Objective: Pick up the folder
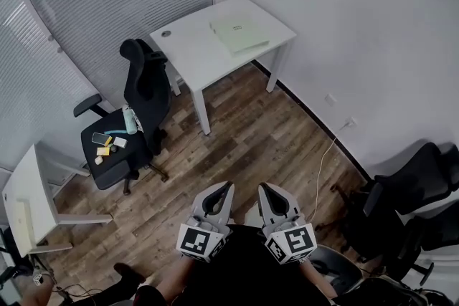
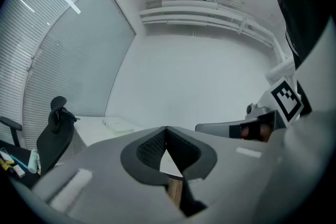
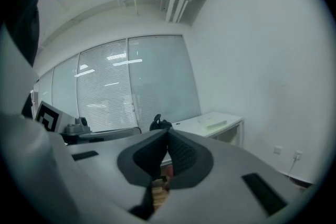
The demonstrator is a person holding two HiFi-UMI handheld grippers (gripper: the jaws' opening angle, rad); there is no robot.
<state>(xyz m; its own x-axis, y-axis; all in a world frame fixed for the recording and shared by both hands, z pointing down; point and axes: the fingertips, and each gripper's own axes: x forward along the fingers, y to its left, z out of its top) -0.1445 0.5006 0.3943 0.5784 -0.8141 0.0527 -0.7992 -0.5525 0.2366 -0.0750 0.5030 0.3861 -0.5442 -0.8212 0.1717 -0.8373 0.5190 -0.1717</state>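
Observation:
A pale green folder (image 1: 239, 34) lies flat on the white desk (image 1: 193, 46) at the far end of the room. It also shows as a small pale slab on the desk in the left gripper view (image 2: 119, 124) and in the right gripper view (image 3: 212, 121). My left gripper (image 1: 229, 185) and right gripper (image 1: 261, 186) are held side by side near my body, far short of the desk, over the wood floor. Both have their jaws shut with nothing between them (image 2: 166, 128) (image 3: 168, 130).
A black office chair (image 1: 133, 115) stands left of the desk, with a bottle and small items on its seat. A second white table (image 1: 29, 197) is at the left edge. More black chairs (image 1: 401, 211) crowd the right wall. A cable (image 1: 323, 168) runs along the floor.

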